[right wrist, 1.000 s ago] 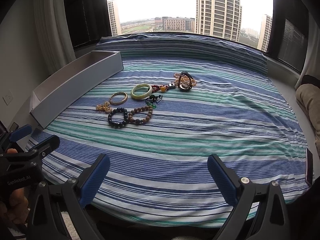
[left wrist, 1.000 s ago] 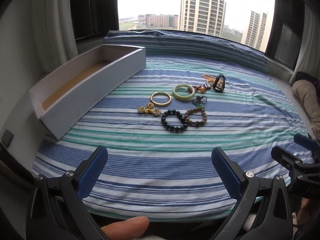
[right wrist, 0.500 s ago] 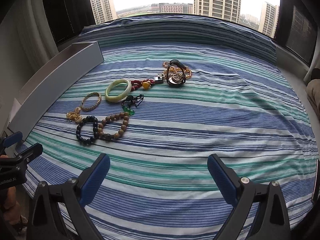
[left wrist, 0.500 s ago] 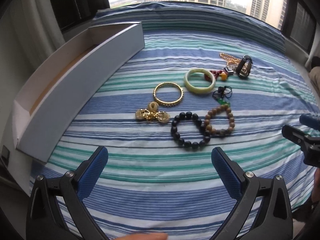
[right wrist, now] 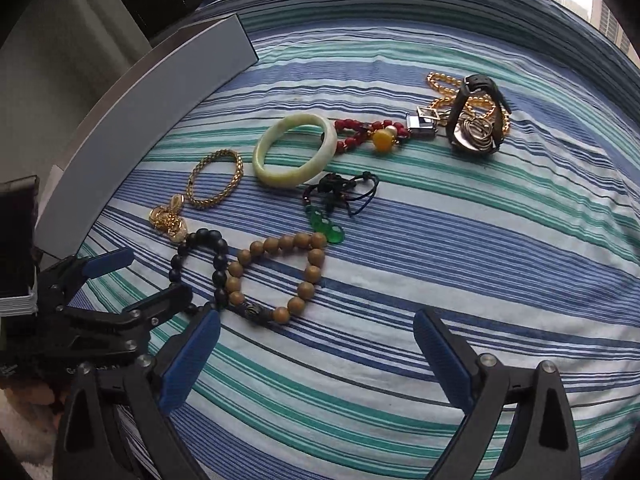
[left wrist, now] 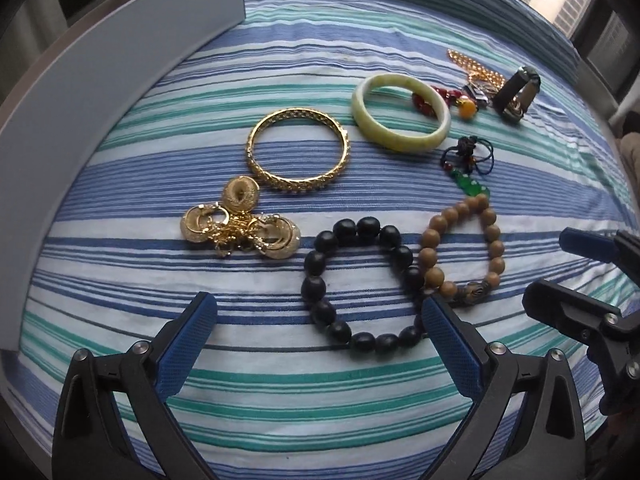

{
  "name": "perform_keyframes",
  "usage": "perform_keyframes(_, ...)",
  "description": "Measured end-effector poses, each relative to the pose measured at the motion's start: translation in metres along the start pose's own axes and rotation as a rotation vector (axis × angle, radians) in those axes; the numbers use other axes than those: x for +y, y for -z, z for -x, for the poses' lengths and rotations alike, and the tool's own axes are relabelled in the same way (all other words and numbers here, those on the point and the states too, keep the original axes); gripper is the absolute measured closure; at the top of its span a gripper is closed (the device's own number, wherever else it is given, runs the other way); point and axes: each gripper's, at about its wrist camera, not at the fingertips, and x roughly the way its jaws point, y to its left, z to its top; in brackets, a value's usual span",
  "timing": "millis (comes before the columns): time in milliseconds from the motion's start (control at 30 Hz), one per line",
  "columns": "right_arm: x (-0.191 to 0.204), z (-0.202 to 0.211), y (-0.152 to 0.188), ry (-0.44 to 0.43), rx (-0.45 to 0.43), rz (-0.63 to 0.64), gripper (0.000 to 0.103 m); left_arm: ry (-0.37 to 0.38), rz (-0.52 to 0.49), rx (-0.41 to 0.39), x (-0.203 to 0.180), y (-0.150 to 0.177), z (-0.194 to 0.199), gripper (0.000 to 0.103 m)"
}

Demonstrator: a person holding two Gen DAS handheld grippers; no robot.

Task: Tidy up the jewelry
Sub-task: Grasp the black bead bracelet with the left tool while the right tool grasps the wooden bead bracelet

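Note:
Jewelry lies on a striped cloth: a black bead bracelet (left wrist: 352,280), a brown wooden bead bracelet (left wrist: 464,248), a gold bangle (left wrist: 298,150), gold earrings (left wrist: 240,228), a pale jade bangle (left wrist: 400,112), a green pendant on cord (left wrist: 468,180), a red bead string (right wrist: 368,132), a gold chain and a watch (right wrist: 476,120). My left gripper (left wrist: 320,340) is open, just short of the black bracelet. My right gripper (right wrist: 316,352) is open, just short of the brown bracelet.
A long grey-white box (left wrist: 100,92) runs along the left edge of the cloth; its inside is hidden from here. The right gripper shows at the right of the left wrist view (left wrist: 580,280). Windows lie beyond the far edge.
Both grippers have moved forward and down toward the jewelry, which now fills the views. Both stay open. No jewelry has moved.

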Motion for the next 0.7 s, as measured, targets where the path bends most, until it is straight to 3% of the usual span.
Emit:
perform_keyframes(100, -0.001, -0.008, 0.0, 0.018, 0.022, -0.007, 0.005, 0.014, 0.005, -0.009, -0.001, -0.003, -0.002, 0.001)
perform_keyframes(133, -0.001, -0.009, 0.0, 0.027, 0.034, -0.009, 0.006, 0.018, 0.0, -0.01, -0.002, -0.004, 0.0, 0.006)
perform_keyframes(300, -0.001, -0.01, -0.003, 0.056, 0.073, -0.014, 0.017, -0.044, -0.047, -0.022, -0.007, -0.003, 0.008, 0.071)
perform_keyframes(333, -0.001, -0.01, -0.003, 0.058, 0.079, -0.019, 0.022, -0.037, -0.04, -0.015, -0.006, -0.003, 0.009, 0.09)
perform_keyframes(500, 0.007, -0.019, -0.006, 0.021, 0.113, -0.02, 0.042, 0.002, 0.022, 0.024, 0.013, -0.002, 0.015, 0.093)
perform_keyframes(700, 0.019, -0.028, -0.006, -0.001, 0.12, -0.055, 0.043, -0.014, 0.088, 0.048, 0.044, 0.015, 0.023, 0.093)
